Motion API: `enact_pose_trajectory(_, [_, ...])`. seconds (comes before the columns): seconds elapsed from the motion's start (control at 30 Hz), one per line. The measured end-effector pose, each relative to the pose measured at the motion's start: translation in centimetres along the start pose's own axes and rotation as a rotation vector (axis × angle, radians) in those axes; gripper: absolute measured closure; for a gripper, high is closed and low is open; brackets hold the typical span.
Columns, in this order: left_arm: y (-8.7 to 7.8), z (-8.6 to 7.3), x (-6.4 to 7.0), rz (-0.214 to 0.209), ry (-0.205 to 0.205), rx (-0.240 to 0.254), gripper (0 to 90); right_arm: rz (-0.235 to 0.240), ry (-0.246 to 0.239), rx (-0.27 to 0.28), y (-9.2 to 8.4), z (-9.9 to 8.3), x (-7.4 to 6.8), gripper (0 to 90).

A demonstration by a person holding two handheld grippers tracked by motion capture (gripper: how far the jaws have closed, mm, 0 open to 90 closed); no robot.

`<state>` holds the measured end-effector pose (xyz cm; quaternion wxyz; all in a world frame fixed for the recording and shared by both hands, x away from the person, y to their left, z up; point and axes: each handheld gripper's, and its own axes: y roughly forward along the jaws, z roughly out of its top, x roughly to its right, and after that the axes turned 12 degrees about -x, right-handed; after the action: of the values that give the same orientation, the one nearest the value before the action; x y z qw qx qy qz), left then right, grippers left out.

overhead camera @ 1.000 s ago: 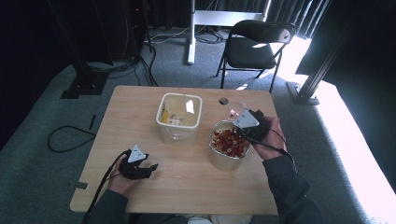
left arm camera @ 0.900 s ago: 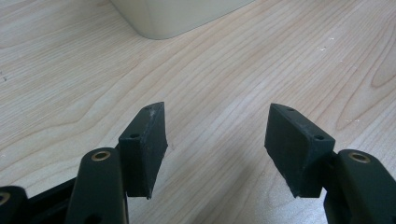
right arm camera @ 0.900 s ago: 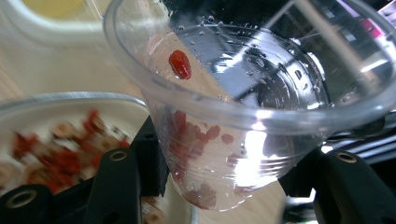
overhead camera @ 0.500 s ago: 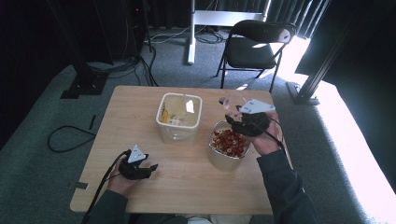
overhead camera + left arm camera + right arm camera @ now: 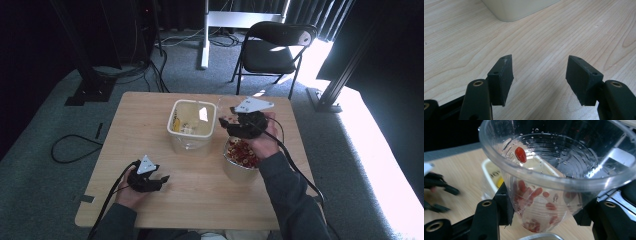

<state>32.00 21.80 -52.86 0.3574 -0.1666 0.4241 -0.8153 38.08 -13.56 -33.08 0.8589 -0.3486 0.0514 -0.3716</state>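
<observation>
The right gripper (image 5: 231, 121) clamps a clear plastic cup (image 5: 554, 177), red berries clinging inside, above the metal bowl (image 5: 241, 159) of berries beside the tub (image 5: 192, 126). Likely emptying; next, shake the stragglers out. The left gripper (image 5: 540, 77) rests wide, empty.

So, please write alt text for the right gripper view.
The right gripper jaws clamp a clear plastic cup, wet inside, with red berries showing low in it and one stuck near the rim. Behind lies a wooden table.
</observation>
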Motion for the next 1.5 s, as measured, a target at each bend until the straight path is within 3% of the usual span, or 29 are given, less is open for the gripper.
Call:
enact_pose_trajectory(0.3, [-0.1, 0.0, -0.1, -0.002, 0.001, 0.002, 39.3, 0.075, 0.009, 0.001, 2.6, 3.3, -0.7, 44.5])
enact_pose_trajectory(0.53, [-0.1, 0.0, -0.1, 0.000, 0.002, 0.002, 39.3, 0.102, -0.002, -0.026, 5.1, 5.7, -1.4, 43.7])
enact_pose_trajectory(0.83, [-0.2, -0.1, -0.1, 0.004, 0.006, 0.000, 39.2, 0.154, 0.041, -0.038, 8.1, 8.2, -1.4, 41.5])
enact_pose_trajectory(0.87, [-0.2, -0.1, -0.1, 0.003, 0.007, -0.002, 39.3, 0.147, 0.041, -0.044, 8.5, 8.4, -1.5, 39.9])
enact_pose_trajectory(0.9, [-0.2, -0.1, 0.0, 0.001, 0.006, -0.002, 39.2, 0.144, 0.043, -0.041, 8.9, 8.7, -1.6, 32.6])
enact_pose_trajectory(0.93, [-0.1, -0.1, 0.0, 0.000, 0.007, -0.002, 39.2, 0.168, 0.045, -0.050, 9.4, 9.0, -1.7, 22.8])
enact_pose_trajectory(0.97, [-0.1, 0.0, 0.0, 0.001, 0.008, -0.003, 39.2, 0.227, 0.062, -0.070, 9.9, 9.3, -1.6, 16.9])
enact_pose_trajectory(1.0, [-0.1, 0.0, 0.0, 0.001, 0.011, -0.004, 39.2, 0.269, 0.080, -0.080, 10.3, 9.5, -1.5, 16.5])
enact_pose_trajectory(1.03, [-0.2, 0.0, 0.0, 0.000, 0.013, -0.004, 39.1, 0.278, 0.089, -0.059, 10.5, 9.7, -1.5, 15.0])
enact_pose_trajectory(1.13, [-0.2, -0.1, 0.0, 0.002, 0.014, -0.002, 39.1, 0.260, 0.098, -0.050, 10.3, 9.7, -1.3, 14.9])
enact_pose_trajectory(1.27, [-0.3, -0.2, -0.1, 0.001, 0.007, 0.001, 39.0, 0.198, 0.066, -0.079, 9.2, 9.3, -1.2, 15.7])
enact_pose_trajectory(1.5, [-0.2, -0.2, -0.1, 0.007, 0.000, 0.002, 38.9, 0.139, 0.003, -0.064, 6.3, 7.3, -1.7, 19.6])
